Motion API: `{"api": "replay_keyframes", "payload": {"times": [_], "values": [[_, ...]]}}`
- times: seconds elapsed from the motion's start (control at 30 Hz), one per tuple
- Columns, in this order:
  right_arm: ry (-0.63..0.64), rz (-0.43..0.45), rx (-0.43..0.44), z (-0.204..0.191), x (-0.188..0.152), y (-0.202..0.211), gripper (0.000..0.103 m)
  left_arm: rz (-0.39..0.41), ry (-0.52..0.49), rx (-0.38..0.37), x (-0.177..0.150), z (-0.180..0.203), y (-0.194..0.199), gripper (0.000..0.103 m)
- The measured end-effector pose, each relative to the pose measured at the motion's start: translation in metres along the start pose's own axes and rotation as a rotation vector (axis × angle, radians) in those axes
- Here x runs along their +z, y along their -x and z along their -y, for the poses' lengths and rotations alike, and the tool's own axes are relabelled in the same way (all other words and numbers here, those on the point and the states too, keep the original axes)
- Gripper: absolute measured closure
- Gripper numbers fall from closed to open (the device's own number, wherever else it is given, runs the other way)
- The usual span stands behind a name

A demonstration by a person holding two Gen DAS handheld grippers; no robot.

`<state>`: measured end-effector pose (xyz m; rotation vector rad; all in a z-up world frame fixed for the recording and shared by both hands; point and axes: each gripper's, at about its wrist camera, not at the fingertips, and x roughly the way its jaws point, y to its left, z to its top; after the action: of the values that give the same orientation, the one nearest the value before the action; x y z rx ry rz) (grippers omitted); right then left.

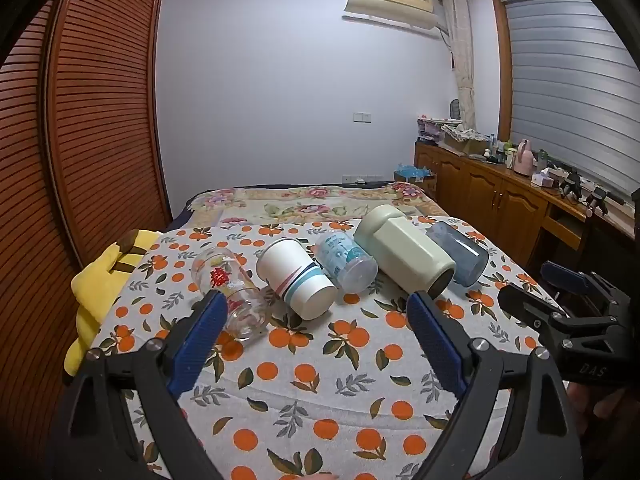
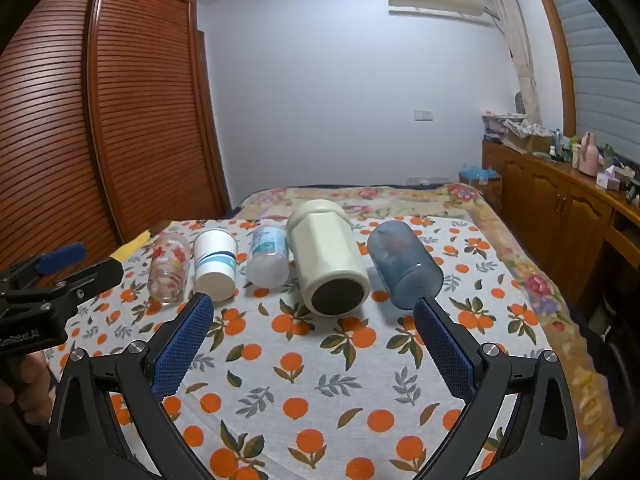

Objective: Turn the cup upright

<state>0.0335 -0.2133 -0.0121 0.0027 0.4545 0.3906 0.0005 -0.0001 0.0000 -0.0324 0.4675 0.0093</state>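
Several cups lie on their sides in a row on the orange-print cloth (image 1: 320, 380): a clear printed glass (image 1: 232, 292) (image 2: 168, 268), a white paper cup with blue stripes (image 1: 296, 280) (image 2: 214, 264), a small clear blue-print cup (image 1: 346, 260) (image 2: 269, 258), a cream faceted tumbler (image 1: 404, 252) (image 2: 326, 256), and a blue translucent cup (image 1: 460, 256) (image 2: 404, 266). My left gripper (image 1: 316, 304) is open and empty, just short of the glass and paper cup. My right gripper (image 2: 314, 308) is open and empty, just short of the tumbler and blue cup.
The cloth (image 2: 320, 360) covers a bed with a floral blanket (image 1: 312, 200). A yellow plush (image 1: 100, 280) lies at the cloth's left edge. A slatted wooden wardrobe (image 1: 80, 120) stands left; a wooden cabinet (image 1: 500, 196) with clutter stands right.
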Motion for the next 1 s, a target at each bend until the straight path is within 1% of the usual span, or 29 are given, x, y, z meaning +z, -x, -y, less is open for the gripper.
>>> {"api": "replay_keyframes", "payload": {"times": [0.43,0.47,1.0], "values": [[-0.003,-0.001,-0.006,-0.0046,-0.0005,-0.0074,0.001,0.006,0.002,0.001,0.0014,-0.0004,0.0041,0.011],[-0.002,0.009,0.004,0.0000,-0.0001,0.0002,0.001,0.007,0.003,0.001,0.0014,-0.0006,0.0041,0.011],[-0.002,0.009,0.005,-0.0004,0.0000,0.0004,0.001,0.011,0.004,0.000,0.0010,-0.0011,0.0047,0.011]]}}
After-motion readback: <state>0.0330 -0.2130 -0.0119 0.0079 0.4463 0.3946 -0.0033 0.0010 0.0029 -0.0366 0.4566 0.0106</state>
